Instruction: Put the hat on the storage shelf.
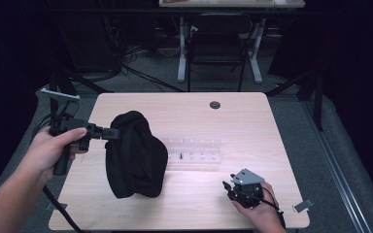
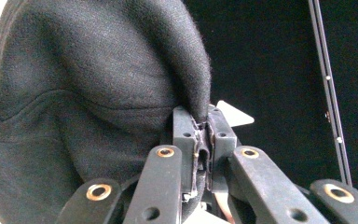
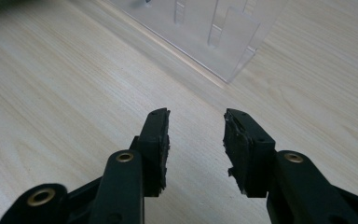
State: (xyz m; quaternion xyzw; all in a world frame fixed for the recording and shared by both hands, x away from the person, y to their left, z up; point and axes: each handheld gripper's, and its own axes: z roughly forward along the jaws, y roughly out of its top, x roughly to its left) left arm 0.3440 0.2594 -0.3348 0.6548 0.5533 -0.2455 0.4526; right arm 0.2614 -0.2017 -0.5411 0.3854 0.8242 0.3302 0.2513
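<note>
Left tongs clenched on black cloth edge; right tongs released, well apart.

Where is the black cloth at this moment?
In the high view the black cloth hangs over the table's left half, pinched by the left gripper, just left of the clear plastic rack.

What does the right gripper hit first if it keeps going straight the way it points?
Probably the clear plastic rack: it lies ahead of the open right gripper, with bare wooden table between. Depth is unclear; since the gripper is angled downward, its fingers might touch the tabletop first.
</note>
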